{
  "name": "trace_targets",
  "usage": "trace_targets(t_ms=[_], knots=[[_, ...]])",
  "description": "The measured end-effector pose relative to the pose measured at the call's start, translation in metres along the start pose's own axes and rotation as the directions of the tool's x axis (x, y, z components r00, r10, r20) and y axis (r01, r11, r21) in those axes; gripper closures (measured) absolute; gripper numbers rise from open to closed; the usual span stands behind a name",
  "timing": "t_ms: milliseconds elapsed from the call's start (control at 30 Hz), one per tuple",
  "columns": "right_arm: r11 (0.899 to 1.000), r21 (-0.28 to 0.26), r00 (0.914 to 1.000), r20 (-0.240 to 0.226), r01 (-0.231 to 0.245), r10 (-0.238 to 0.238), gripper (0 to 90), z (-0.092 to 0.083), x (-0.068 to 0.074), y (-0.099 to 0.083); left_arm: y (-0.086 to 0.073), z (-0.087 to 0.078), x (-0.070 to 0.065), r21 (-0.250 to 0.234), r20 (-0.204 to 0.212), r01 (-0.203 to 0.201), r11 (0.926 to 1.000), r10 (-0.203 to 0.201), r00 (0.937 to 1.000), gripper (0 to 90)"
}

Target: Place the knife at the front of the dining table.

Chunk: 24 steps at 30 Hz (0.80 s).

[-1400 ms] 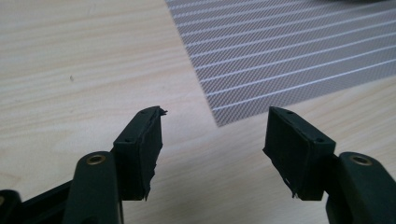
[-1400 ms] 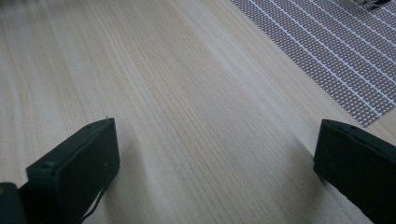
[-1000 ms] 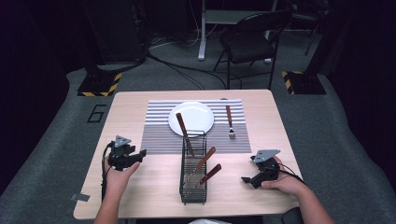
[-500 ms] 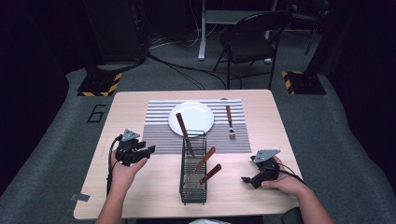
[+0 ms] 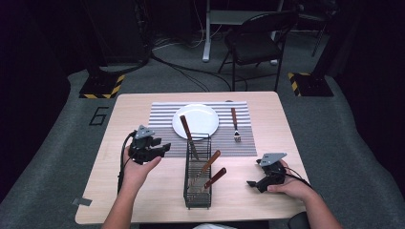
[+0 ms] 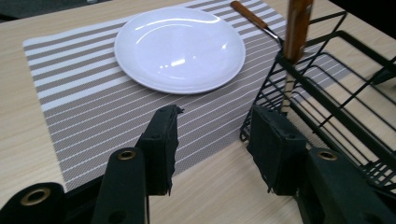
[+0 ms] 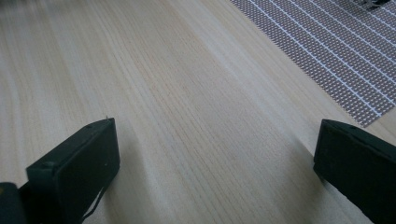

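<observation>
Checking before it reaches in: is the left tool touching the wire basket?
Apart. In the left gripper view, bare table shows between the left tool and the wire basket; its jaws stand open and empty.

working ends of the utensils [image 5: 206, 170] hidden inside the wire basket [image 5: 197, 195]

I'm looking at a pale matt wood-grain table [image 7: 177, 93], a woven striped mat [image 6: 93, 102], a glossy white plate [image 6: 180, 46] catching glints, a black wire basket [image 6: 327, 93], and my matt black jaws showing rough edges.
</observation>
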State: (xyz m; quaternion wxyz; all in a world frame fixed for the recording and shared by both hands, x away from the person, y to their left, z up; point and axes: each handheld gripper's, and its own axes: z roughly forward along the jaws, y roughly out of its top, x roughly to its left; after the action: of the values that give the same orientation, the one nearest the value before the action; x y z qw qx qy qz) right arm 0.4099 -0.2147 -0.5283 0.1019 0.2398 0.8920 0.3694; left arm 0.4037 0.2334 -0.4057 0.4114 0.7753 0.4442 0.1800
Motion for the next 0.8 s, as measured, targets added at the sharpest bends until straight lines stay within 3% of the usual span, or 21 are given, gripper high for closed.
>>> trace_targets(t_ms=[533,800], knots=[[1.000,0.005,1.0000,-0.002,-0.006,0.006,0.0,0.000,0.001,0.000,0.023,0.003,-0.025,-0.032,0.072,-0.058,0.9978,0.060,0.9956,54.6],[1.000,0.005,1.0000,-0.002,-0.006,0.006,0.0,0.000,0.001,0.000,0.028,0.017,-0.029,-0.033,0.084,-0.072,0.9969,0.074,0.9937,55.9]])
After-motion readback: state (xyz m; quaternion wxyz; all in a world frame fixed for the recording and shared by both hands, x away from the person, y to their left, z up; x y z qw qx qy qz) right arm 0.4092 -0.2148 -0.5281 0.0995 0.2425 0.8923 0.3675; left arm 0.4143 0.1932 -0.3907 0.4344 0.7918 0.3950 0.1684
